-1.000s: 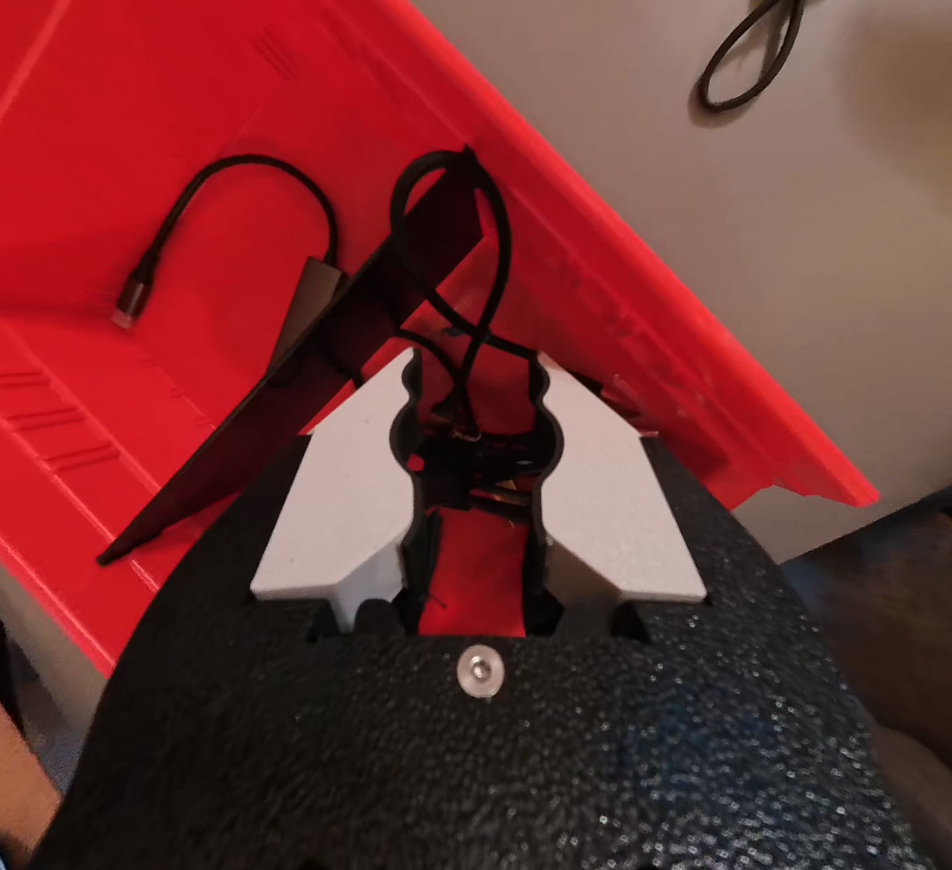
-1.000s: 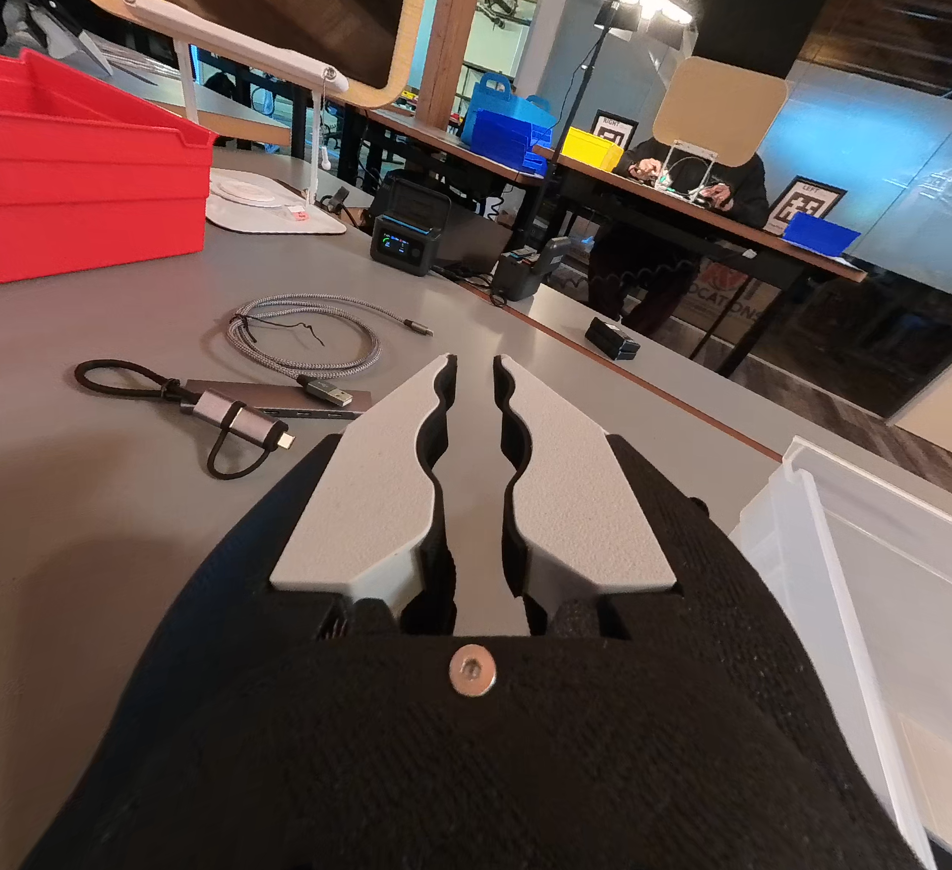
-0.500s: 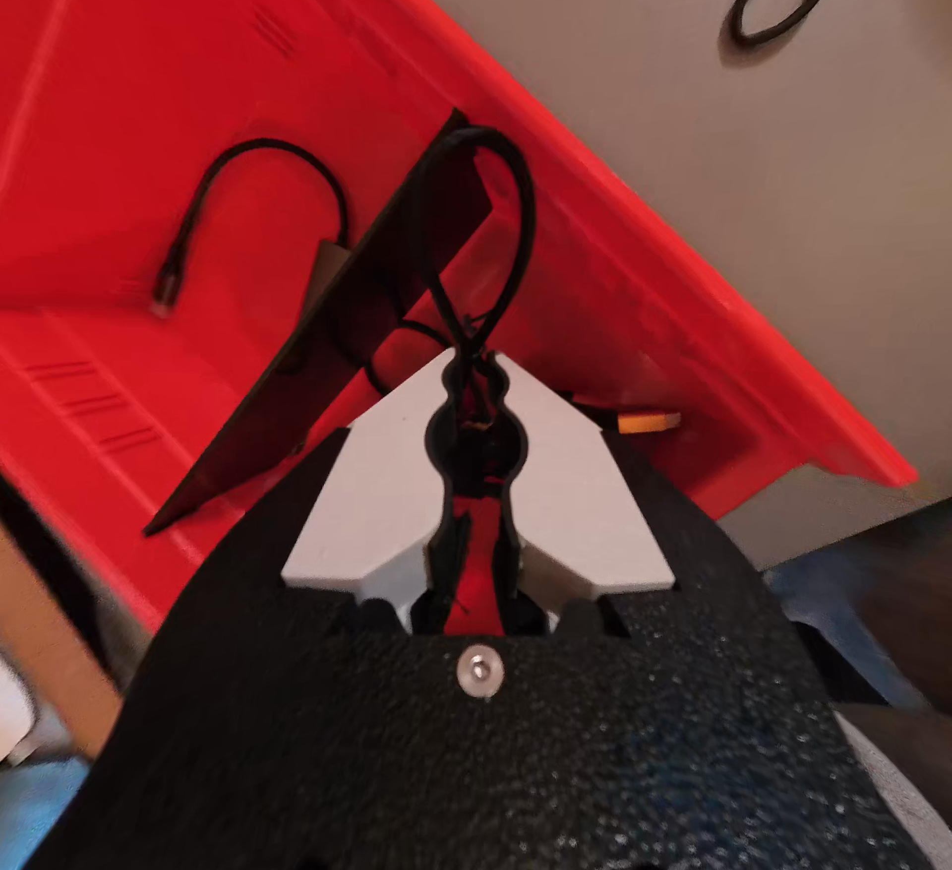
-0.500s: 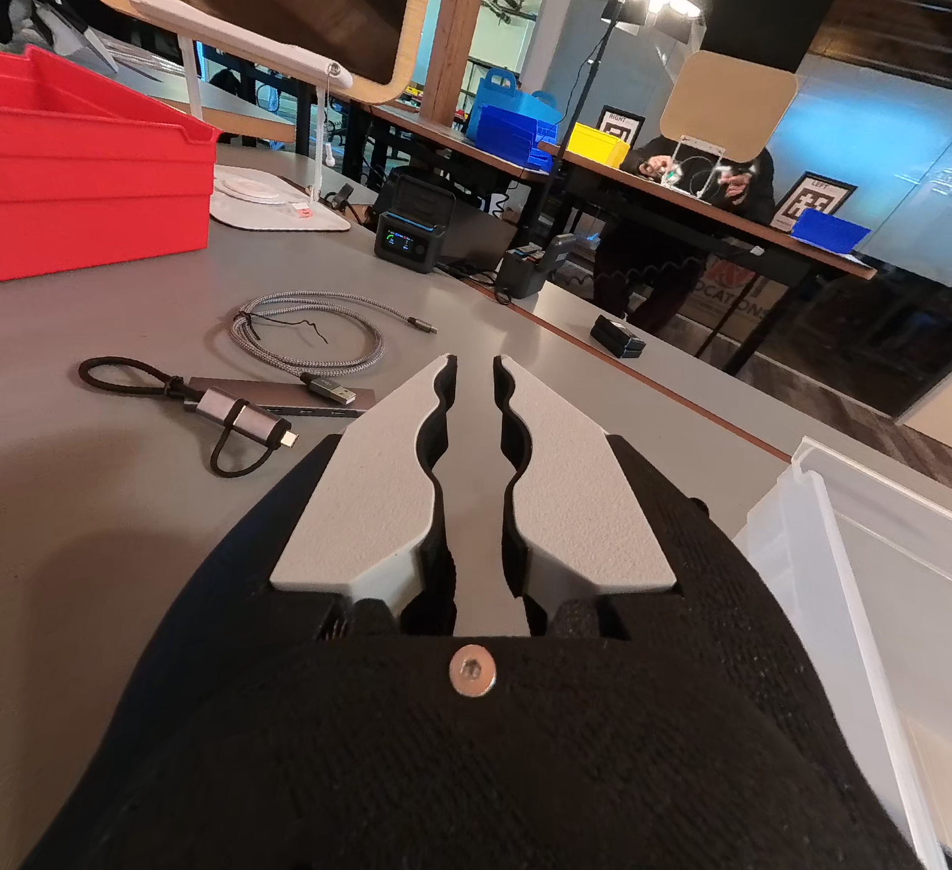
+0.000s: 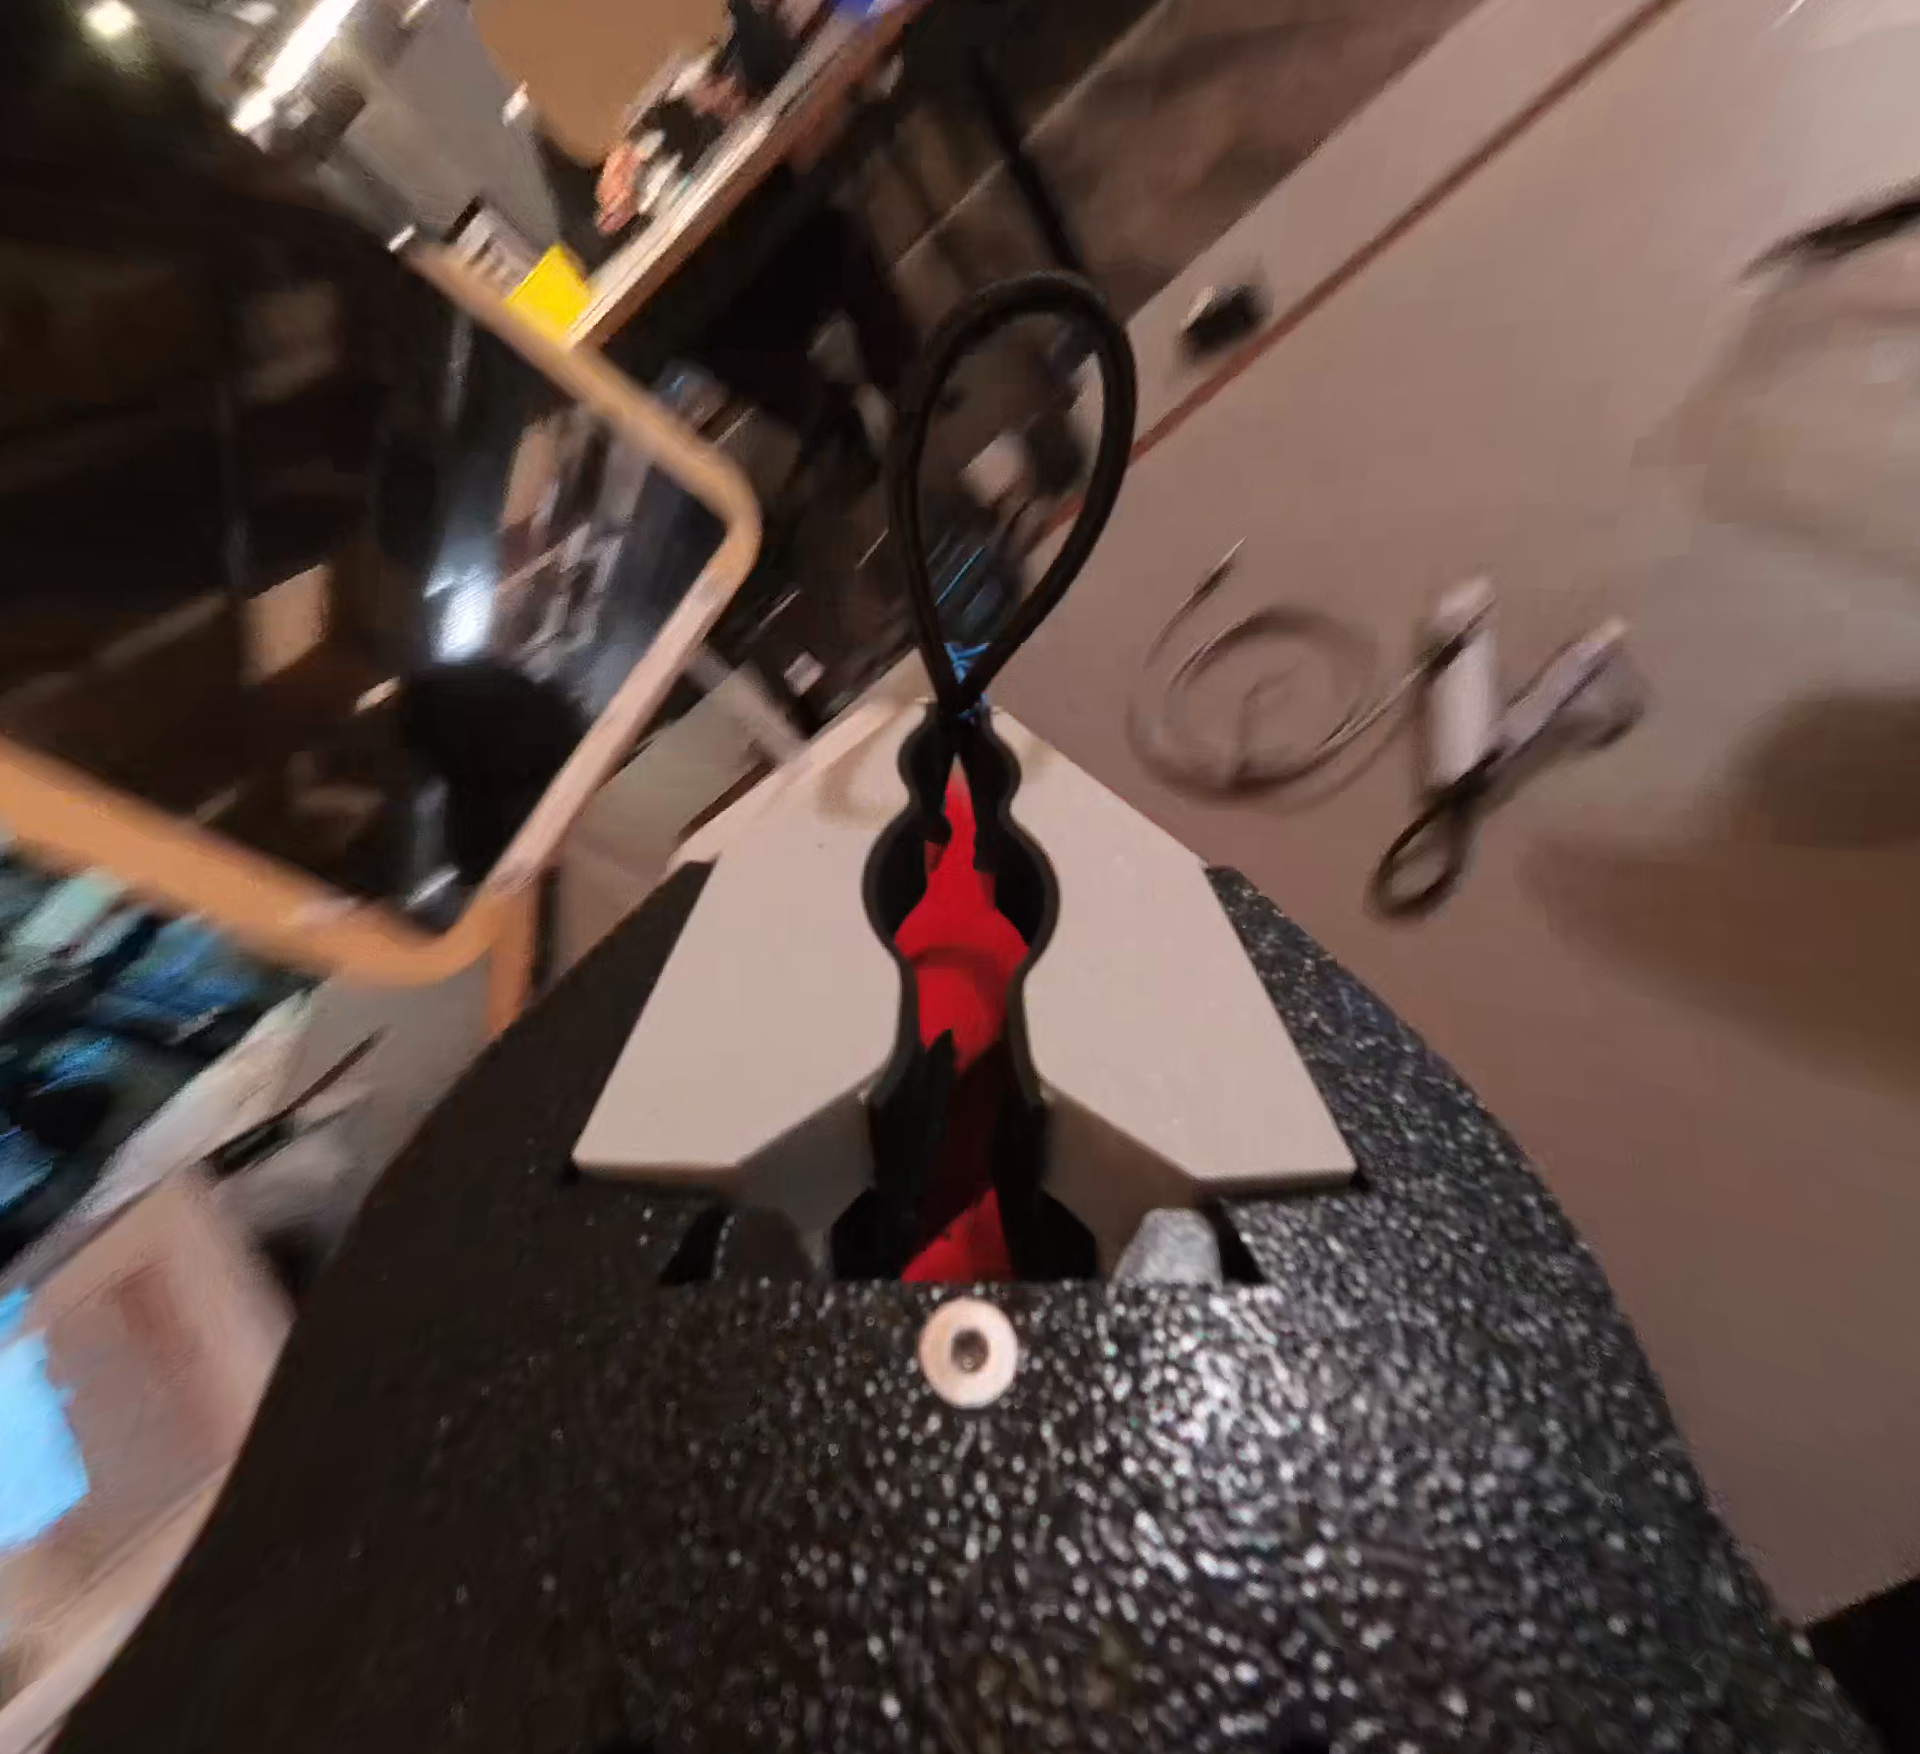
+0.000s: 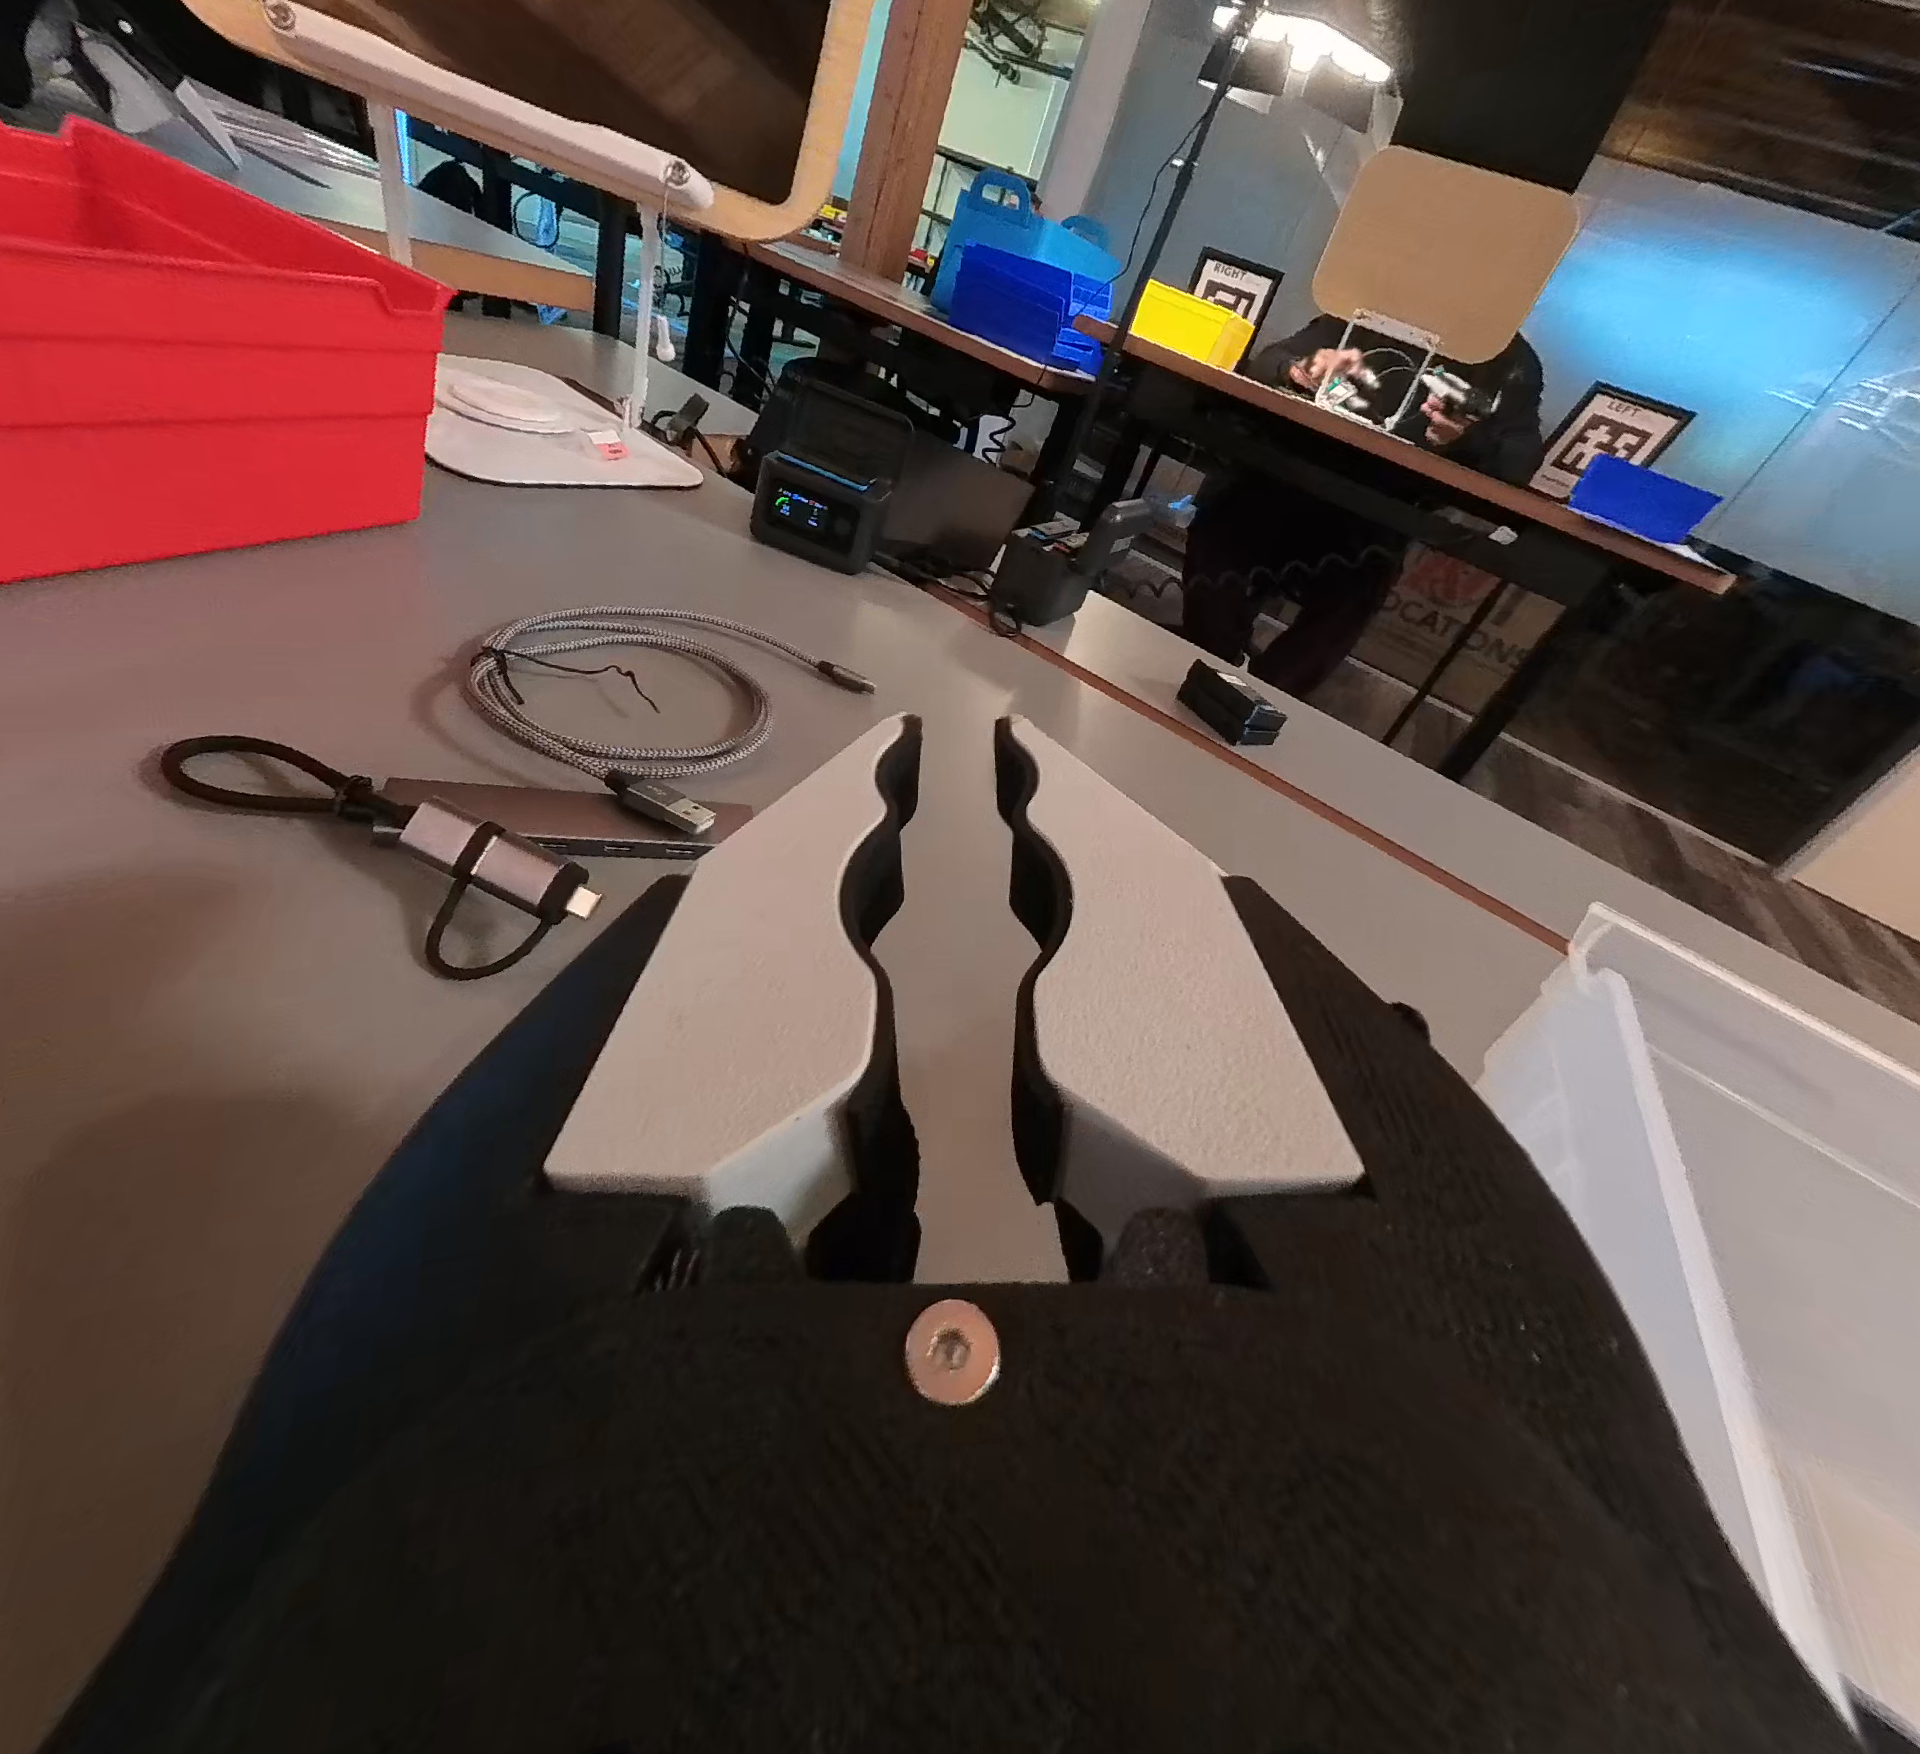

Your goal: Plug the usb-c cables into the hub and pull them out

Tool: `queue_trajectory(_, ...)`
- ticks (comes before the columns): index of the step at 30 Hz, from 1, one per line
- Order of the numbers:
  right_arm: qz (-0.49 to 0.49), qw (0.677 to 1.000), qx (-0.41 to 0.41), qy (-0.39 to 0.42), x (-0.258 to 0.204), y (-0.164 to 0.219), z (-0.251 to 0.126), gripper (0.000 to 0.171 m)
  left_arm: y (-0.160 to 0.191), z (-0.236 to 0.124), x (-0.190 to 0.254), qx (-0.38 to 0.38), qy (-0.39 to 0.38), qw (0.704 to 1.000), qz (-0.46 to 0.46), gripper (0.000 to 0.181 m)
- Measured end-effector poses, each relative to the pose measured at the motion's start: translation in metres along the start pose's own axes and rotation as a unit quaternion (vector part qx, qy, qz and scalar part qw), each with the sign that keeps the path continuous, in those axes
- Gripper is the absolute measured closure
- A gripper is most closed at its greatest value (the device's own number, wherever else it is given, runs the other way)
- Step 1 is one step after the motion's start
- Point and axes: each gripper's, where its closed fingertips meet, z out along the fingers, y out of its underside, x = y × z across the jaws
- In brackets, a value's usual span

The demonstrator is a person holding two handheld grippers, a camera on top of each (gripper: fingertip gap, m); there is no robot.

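Short black looped usb-c cable [image 5: 1013,499] pinched at left gripper [image 5: 958,740] fingers, loop upward in frame.

Right gripper [image 6: 958,736] narrowly parted, nothing held.

Slim grey hub [image 6: 582,823] lain crosswise on grey worktop [image 6: 260,624], left of right fingers, nearer them.

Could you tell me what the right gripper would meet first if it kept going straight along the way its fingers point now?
Probably only the bare grey table: the right gripper points between the braided cable and a small black box. Depth is unclear.
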Motion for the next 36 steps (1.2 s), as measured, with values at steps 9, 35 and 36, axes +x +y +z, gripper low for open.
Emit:
queue_trajectory(9,-0.028,0.999,0.024,0.040,0.007,-0.003,-0.002,0.161,-0.088,0.146,0.139,0.062,0.166,0.984,-0.008,0.178)
queue_trajectory(35,-0.032,0.997,0.006,0.068,0.023,0.004,0.005,0.162,-0.019,0.231,0.195,-0.044,0.274,0.959,-0.052,0.144)
queue_trajectory(36,-0.033,0.997,0.007,0.068,0.022,0.004,0.005,0.162,-0.014,0.220,0.191,-0.040,0.276,0.958,-0.067,0.141)
